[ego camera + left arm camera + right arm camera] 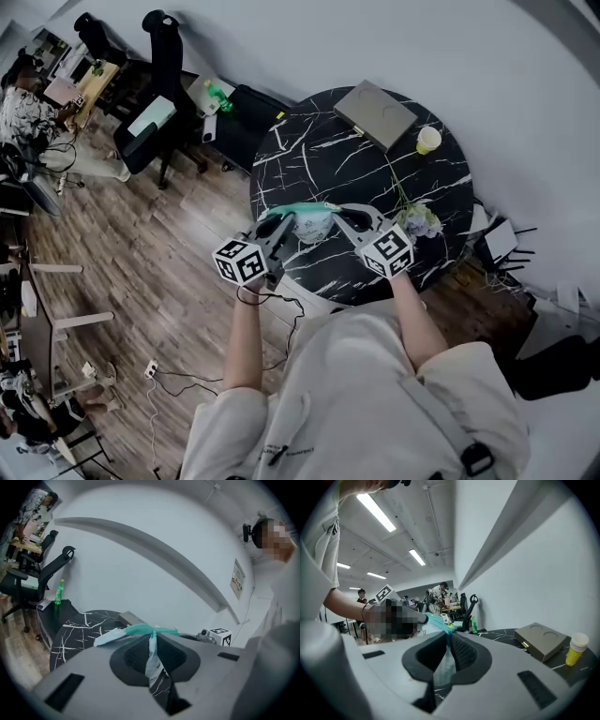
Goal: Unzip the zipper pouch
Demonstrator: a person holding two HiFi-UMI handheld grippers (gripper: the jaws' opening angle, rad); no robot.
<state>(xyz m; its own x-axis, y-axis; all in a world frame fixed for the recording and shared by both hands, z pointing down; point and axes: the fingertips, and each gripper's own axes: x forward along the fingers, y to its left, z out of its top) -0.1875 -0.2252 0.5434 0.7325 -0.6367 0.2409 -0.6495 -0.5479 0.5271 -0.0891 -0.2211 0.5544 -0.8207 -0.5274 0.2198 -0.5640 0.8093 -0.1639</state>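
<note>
The zipper pouch hangs just below the centre of the head view, above the near part of the round black-marbled table, stretched between the two claws. The left claw is almost closed and pinches the pouch's left end. In the left gripper view its pads meet on a fold of pale cloth, directly under the teal zipper band that runs across the frame above the jaw tips. The right claw is likewise nearly shut, with pale pouch fabric nipped between its pads just beneath the same teal band. A small yellowish bit sits there that may be the slider pull, though I cannot tell whether it is in the grip. Holding both ends clear of the table seems meant to keep the zipper line taut and straight, so that one claw can anchor while the other draws the slider along. How far the zipper is open I cannot make out. A flat grey box and a yellow cup sit well apart at the upper right, and a flower sprig lies near the right claw.
</note>
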